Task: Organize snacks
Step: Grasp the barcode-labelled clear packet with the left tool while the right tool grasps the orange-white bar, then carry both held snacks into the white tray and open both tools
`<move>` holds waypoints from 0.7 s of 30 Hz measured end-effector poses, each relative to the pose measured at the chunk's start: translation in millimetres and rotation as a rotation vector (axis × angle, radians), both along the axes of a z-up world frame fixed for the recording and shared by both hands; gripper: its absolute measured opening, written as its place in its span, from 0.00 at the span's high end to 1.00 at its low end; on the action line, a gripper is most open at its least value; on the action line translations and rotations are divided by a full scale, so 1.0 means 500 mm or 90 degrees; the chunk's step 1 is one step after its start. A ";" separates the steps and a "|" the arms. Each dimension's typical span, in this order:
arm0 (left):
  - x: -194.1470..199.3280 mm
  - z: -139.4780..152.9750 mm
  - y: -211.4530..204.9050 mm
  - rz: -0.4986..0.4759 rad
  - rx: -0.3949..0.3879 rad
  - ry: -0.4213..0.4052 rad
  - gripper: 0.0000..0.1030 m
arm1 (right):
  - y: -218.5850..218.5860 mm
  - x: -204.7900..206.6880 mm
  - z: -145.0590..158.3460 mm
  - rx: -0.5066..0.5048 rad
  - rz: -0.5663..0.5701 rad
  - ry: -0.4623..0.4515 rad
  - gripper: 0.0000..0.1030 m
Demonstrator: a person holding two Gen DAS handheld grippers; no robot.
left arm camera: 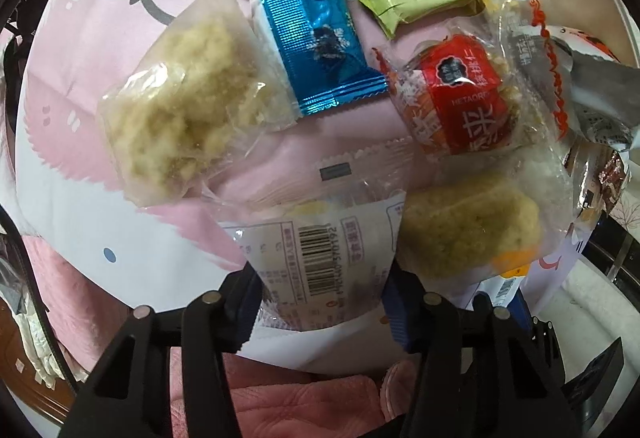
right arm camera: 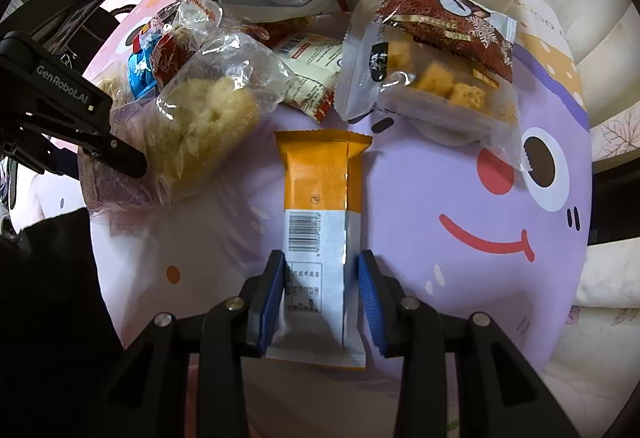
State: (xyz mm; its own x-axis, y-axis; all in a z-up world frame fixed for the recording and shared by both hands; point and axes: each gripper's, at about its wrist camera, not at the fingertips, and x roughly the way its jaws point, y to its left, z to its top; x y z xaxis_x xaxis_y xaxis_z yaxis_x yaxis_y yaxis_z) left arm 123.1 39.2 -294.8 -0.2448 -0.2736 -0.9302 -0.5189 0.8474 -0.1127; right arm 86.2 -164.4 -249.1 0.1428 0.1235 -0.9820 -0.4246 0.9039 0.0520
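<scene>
The snacks lie in a loose heap on a round mat [right arm camera: 440,198] with a cartoon face, pink on one side and lilac on the other, and each gripper has one packet between its fingers. The right gripper [right arm camera: 322,302] is clenched on the orange and white bar packet [right arm camera: 318,222], which lies flat and alone on the lilac part, just in front of the pile; the blue pads press its lower, white end from both long sides. I judge this bar light and a little stiff, so a grip across its narrow width is good, but the smooth film can slip if the hold is too near the sealed end. The left gripper [left arm camera: 320,302] has closed on the clear packet with a barcode [left arm camera: 316,258], near its lower edge (its content is hard to tell). It is soft, thin film, and it will probably hang and crumple. Beside it lie two crumbly puffed cakes in clear wrap [left arm camera: 180,106], which look fragile and should be pinched gently by the wrapper. Both grippers point steeply down at the mat.
</scene>
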 end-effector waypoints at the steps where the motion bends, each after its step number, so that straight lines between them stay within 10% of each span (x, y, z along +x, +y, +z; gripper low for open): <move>1: -0.001 0.006 0.003 -0.002 0.003 0.001 0.51 | 0.000 0.000 -0.001 -0.001 -0.001 0.000 0.65; 21: -0.058 0.109 0.055 -0.082 -0.006 -0.067 0.53 | -0.006 -0.033 0.018 0.023 -0.128 0.010 0.70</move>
State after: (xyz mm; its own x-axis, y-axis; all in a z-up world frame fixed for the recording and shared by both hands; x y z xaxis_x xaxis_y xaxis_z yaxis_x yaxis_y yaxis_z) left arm 94.3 66.7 -240.2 -0.1803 -0.2551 -0.9500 -0.3904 0.9050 -0.1690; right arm 69.5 -167.5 -239.9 0.1531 0.1287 -0.9798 -0.2350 0.9678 0.0904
